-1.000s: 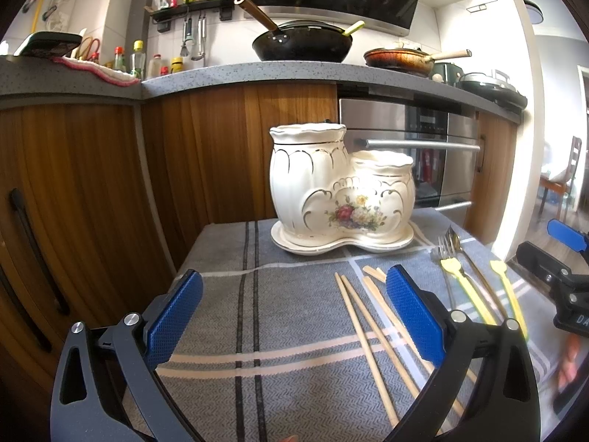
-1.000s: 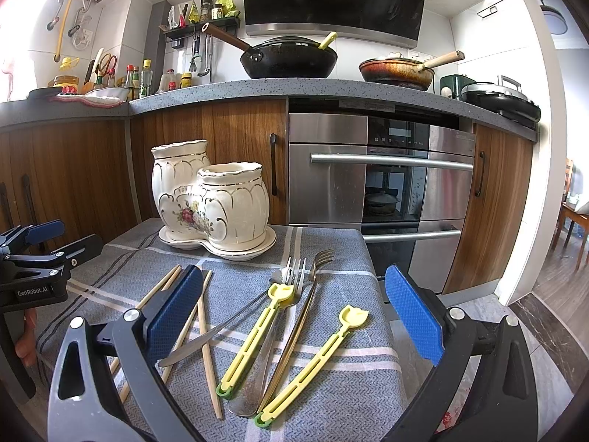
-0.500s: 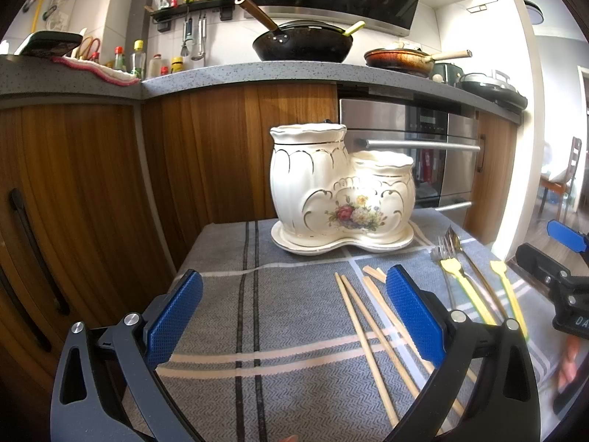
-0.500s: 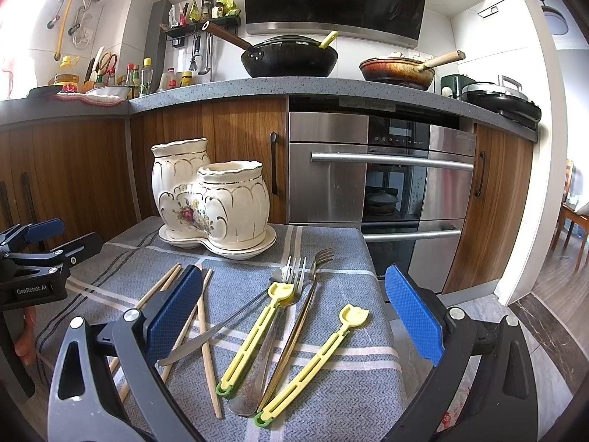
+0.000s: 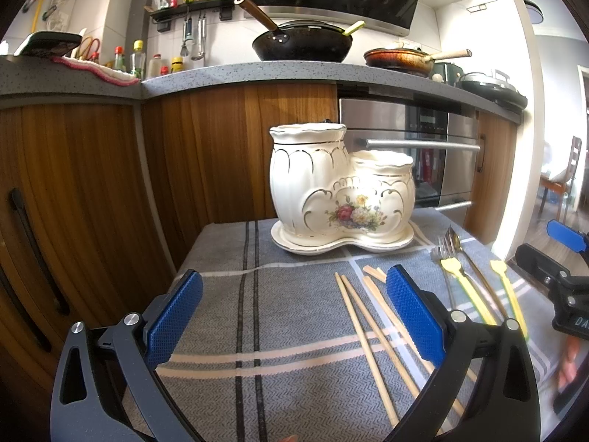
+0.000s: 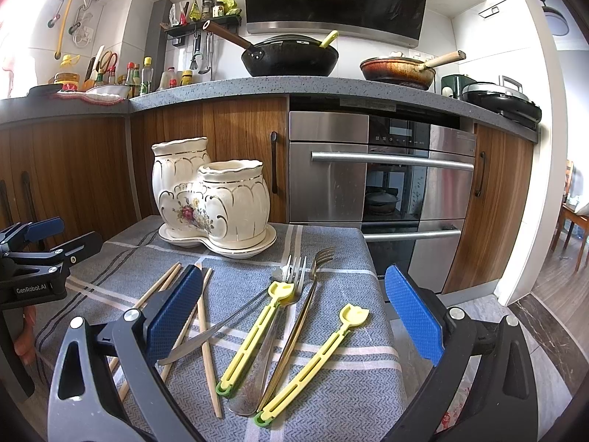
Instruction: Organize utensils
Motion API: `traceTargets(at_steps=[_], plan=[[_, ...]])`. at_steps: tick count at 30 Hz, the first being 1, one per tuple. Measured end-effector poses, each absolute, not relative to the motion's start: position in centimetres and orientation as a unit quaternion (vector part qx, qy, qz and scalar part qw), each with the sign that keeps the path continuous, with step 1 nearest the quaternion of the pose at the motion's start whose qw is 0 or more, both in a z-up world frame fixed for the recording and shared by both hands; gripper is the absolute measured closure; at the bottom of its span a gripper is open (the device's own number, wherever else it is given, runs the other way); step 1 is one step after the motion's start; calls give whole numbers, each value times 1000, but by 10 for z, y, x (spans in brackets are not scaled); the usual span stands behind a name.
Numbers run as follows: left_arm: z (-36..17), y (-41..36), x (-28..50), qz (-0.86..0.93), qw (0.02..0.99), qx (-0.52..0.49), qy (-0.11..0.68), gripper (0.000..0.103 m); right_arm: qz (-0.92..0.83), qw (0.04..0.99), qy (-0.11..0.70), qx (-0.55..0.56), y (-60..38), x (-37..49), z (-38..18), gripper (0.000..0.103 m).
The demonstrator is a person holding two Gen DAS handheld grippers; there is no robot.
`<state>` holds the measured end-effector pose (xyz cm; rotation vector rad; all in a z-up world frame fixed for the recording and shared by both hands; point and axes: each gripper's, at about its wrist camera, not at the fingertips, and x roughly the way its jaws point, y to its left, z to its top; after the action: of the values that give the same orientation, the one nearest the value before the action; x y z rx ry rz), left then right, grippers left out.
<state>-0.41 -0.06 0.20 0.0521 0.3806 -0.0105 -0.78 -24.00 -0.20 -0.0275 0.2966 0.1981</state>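
A white ceramic two-pot utensil holder (image 5: 338,191) with a flower print stands at the back of a grey striped cloth (image 5: 279,294); it also shows in the right wrist view (image 6: 217,199). Wooden chopsticks (image 5: 368,335) lie on the cloth, also visible in the right wrist view (image 6: 206,335). Yellow-handled utensils (image 6: 254,335), metal forks (image 6: 316,269) and a knife (image 6: 221,328) lie to their right. My left gripper (image 5: 294,309) is open and empty above the cloth. My right gripper (image 6: 294,313) is open and empty above the yellow utensils.
Wooden cabinets (image 5: 92,202) and a steel oven (image 6: 386,184) stand behind the small table. The cloth's right edge (image 6: 379,294) drops to the floor. A wok (image 6: 291,57) and a pan (image 6: 397,70) sit on the counter above.
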Motion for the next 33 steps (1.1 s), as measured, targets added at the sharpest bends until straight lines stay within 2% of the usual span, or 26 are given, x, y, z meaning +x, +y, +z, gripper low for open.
traceTargets(at_steps=[14,23,33], plan=[[0,-1,-3,-10,981,24,193,4,98,984,148,-14,-238,-6,-1,5],[1,-5,-2,-5,980,40,196,4,87,984,153,23,-255,-1,-3,5],[-21,-18,23,-21,953,77,291,7,34,978,202,49,-288,25,-4,5]])
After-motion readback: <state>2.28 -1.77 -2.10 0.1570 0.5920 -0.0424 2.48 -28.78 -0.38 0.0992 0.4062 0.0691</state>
